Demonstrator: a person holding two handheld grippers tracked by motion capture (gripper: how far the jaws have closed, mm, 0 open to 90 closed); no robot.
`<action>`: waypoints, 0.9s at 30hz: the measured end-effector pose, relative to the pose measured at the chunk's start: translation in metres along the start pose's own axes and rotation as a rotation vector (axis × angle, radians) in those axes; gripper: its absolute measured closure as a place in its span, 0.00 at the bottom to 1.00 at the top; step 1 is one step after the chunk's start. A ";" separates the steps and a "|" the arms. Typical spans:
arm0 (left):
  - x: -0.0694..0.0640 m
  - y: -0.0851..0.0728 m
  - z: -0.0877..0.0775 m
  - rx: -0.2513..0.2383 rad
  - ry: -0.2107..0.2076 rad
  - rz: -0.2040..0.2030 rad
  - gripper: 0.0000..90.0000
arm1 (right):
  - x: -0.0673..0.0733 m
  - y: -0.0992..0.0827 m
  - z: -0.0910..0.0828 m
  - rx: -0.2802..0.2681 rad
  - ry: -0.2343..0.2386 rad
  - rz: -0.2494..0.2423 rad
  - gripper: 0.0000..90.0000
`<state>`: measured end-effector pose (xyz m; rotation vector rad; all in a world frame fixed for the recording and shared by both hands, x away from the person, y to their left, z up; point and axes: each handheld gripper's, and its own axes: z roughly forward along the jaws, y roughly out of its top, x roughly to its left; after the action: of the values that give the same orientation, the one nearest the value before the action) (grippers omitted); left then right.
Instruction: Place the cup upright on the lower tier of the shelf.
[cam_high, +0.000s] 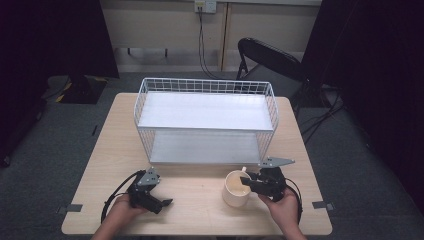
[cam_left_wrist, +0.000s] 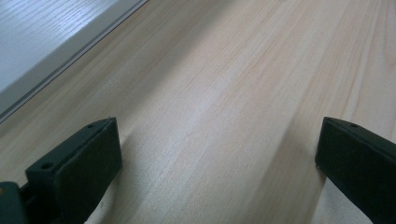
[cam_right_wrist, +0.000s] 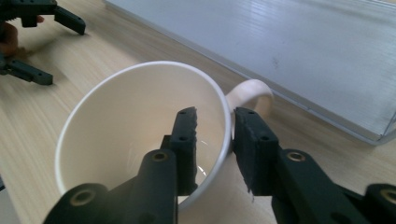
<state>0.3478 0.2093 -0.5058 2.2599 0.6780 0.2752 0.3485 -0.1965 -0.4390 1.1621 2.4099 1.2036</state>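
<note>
A cream mug (cam_high: 235, 188) stands upright on the wooden table (cam_high: 200, 192) in front of the white wire shelf rack (cam_high: 206, 120). My right gripper (cam_high: 248, 182) is shut on the mug's rim (cam_right_wrist: 224, 126), one jaw inside the cup and one outside, beside the handle (cam_right_wrist: 254, 91). My left gripper (cam_high: 159, 200) rests low over bare table at the front left, open, with nothing between its jaws. Its fingers (cam_left_wrist: 74, 163) hover just above the wood. In the right gripper view the left gripper (cam_right_wrist: 51, 51) appears at the far upper left.
The rack's lower shelf (cam_right_wrist: 299, 51) lies just behind the mug. A black folding chair (cam_high: 270, 57) stands beyond the table's far right corner. Bare wood stretches between the two grippers.
</note>
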 end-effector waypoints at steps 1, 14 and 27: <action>0.000 0.000 0.000 0.000 0.000 0.000 0.00 | 0.000 0.000 0.001 -0.001 -0.006 0.002 0.82; 0.000 0.000 0.000 0.000 -0.002 0.000 0.00 | -0.003 0.002 0.000 0.006 -0.055 -0.005 0.91; 0.001 0.000 0.000 0.000 -0.002 0.001 0.00 | -0.002 0.014 -0.003 0.004 -0.061 -0.019 0.91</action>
<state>0.3482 0.2098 -0.5058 2.2599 0.6759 0.2732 0.3564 -0.1942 -0.4269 1.1573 2.3751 1.1412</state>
